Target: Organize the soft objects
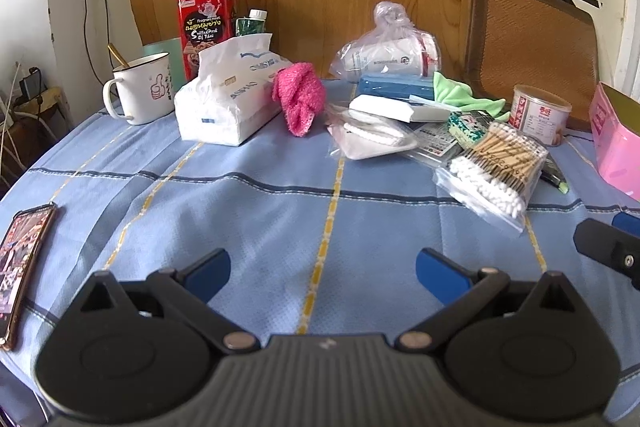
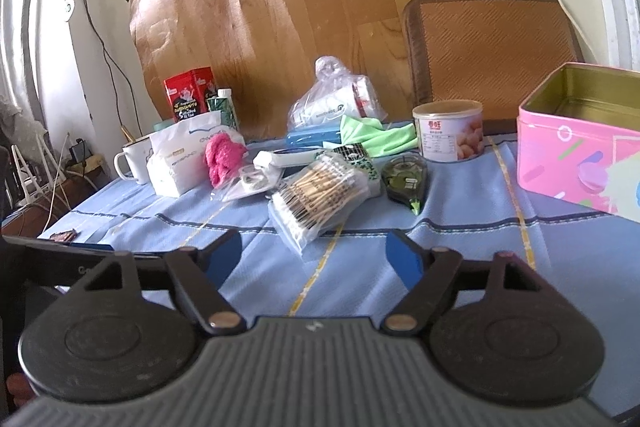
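Lowest in the frame, the left gripper (image 1: pixel 323 269) hangs wide apart and empty over the blue tablecloth (image 1: pixel 256 211); the right gripper (image 2: pixel 314 253) is likewise spread, holding nothing. Mid-frame, left to right, lie the tissue pack (image 1: pixel 230 95), pink cloth (image 1: pixel 299 98) and green cloth (image 1: pixel 464 95). I'd approach the pink cloth from above, pinching its bunched middle, then carry it to the pink tin (image 2: pixel 576 163) at right.

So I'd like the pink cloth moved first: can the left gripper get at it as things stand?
Probably yes. The left gripper is open and empty, with bare tablecloth ahead. The pink cloth leans against the tissue pack, a plastic packet close on its other side, but its front is uncovered.
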